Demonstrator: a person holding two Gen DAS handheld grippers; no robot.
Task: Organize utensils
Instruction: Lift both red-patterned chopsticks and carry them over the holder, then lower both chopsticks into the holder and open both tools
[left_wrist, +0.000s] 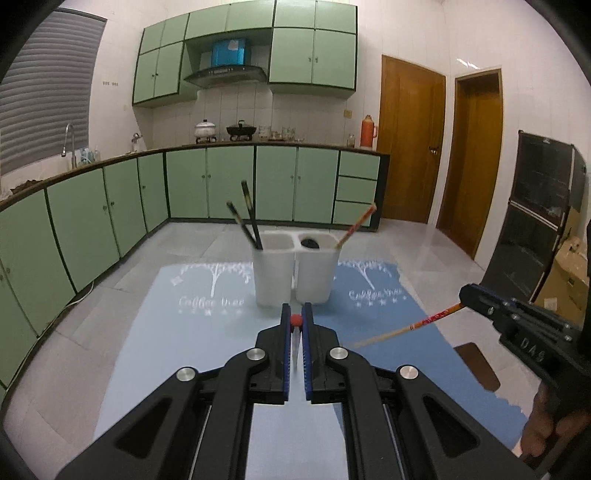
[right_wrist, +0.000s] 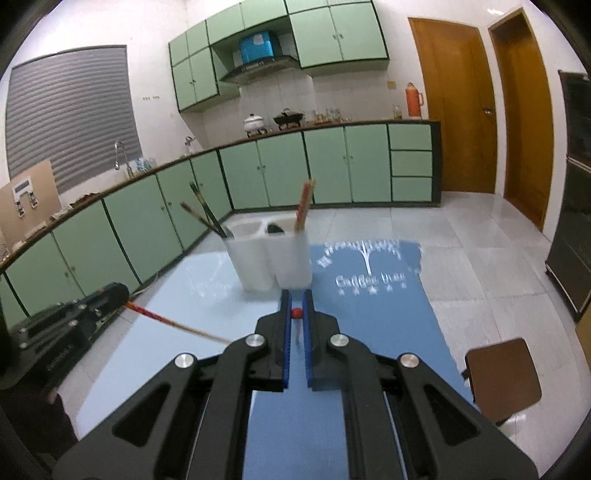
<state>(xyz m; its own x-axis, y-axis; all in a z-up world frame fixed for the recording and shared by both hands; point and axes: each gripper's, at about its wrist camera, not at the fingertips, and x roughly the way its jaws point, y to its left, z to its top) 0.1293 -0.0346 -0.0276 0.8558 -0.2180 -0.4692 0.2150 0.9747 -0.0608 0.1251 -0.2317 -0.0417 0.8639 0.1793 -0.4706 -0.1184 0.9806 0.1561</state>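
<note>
Left wrist view: The left hand-held gripper (left_wrist: 296, 320) is closed narrow on a thin white utensil with a red tip (left_wrist: 296, 319), which stands between the blue pads. What kind of utensil it is cannot be told. The right hand-held gripper (left_wrist: 466, 295) appears at the right edge, clamped on a pale chopstick with red printing (left_wrist: 406, 328); that printing is too small to read. A white two-compartment holder (left_wrist: 295, 273) stands on the table (left_wrist: 207, 339). Two dark chopsticks (left_wrist: 248, 218) lean in its left compartment; one pale chopstick (left_wrist: 356, 225) leans in the right. The blue mat (left_wrist: 373, 314) carries white lettering that appears to read "Coffee tree". The right gripper body is marked "DAS".

Right wrist view: The right hand-held gripper (right_wrist: 296, 314) shows the same narrow closure on a red-tipped piece (right_wrist: 296, 313). The left hand-held gripper (right_wrist: 120, 295) holds a red-printed chopstick (right_wrist: 177, 325).

Handling: Chopsticks are judged light, stiff, smooth and prone to pivoting. Grip them near mid-length, square across the pads. The holder looks light and could tip if struck.
</note>
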